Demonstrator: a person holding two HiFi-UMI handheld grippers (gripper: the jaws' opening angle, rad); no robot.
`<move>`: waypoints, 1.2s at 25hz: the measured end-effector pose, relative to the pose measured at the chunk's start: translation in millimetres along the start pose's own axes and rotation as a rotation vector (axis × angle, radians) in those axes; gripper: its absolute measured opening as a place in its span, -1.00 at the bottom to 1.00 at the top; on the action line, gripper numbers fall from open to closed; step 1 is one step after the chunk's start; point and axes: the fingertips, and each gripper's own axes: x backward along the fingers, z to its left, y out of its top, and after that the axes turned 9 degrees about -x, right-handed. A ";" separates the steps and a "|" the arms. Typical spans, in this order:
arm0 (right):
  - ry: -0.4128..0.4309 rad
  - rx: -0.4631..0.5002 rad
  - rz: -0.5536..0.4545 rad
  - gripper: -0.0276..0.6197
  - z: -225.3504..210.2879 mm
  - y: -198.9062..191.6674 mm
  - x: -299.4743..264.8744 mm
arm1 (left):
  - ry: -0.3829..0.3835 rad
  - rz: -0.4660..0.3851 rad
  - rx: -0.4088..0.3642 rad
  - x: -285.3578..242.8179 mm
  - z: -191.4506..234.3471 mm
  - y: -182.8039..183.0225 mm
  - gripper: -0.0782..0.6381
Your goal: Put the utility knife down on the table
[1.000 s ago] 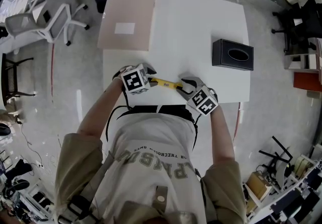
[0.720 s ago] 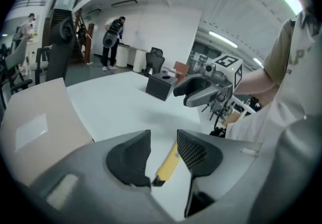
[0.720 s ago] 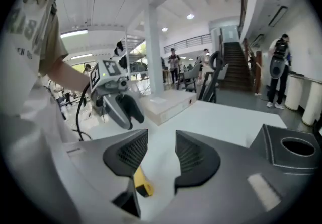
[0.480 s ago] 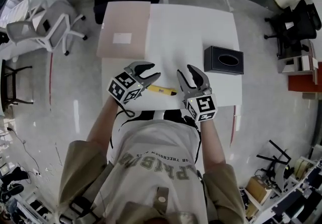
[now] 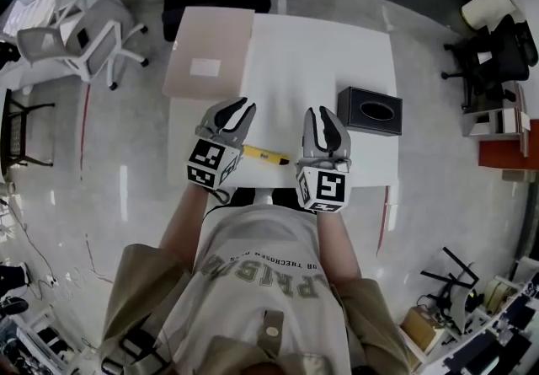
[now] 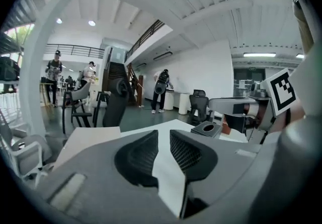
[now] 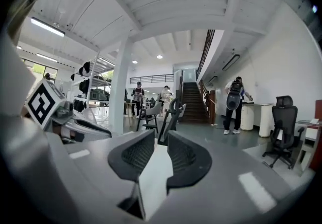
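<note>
Head view: slim yellow utility knife [image 5: 266, 155] flat by the white desk's [image 5: 320, 53] near edge, between left gripper [image 5: 236, 109] and right gripper [image 5: 318, 115]. Left, then right gripper view: just been closing to a slit, gripping nothing. Could sweep it off that edge if lowered carelessly.

one knife [image 5: 266, 155], one box [image 5: 369, 110], maybe one board [image 5: 210, 53]
</note>
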 end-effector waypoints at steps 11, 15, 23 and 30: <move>0.002 0.051 -0.007 -0.91 -0.3 3.5 4.9 | 0.190 -0.072 -0.086 27.5 6.5 21.2 -0.76; 0.026 0.065 -0.051 -0.91 15.5 21.6 3.5 | 0.263 -0.116 -0.112 38.9 16.7 29.3 -0.76; 0.039 0.073 -0.138 -0.91 18.8 43.2 6.6 | 0.302 -0.166 -0.138 46.1 22.3 44.3 -0.76; 0.044 0.074 -0.187 -0.91 19.0 51.7 9.3 | 0.318 -0.193 -0.147 47.0 24.5 52.4 -0.76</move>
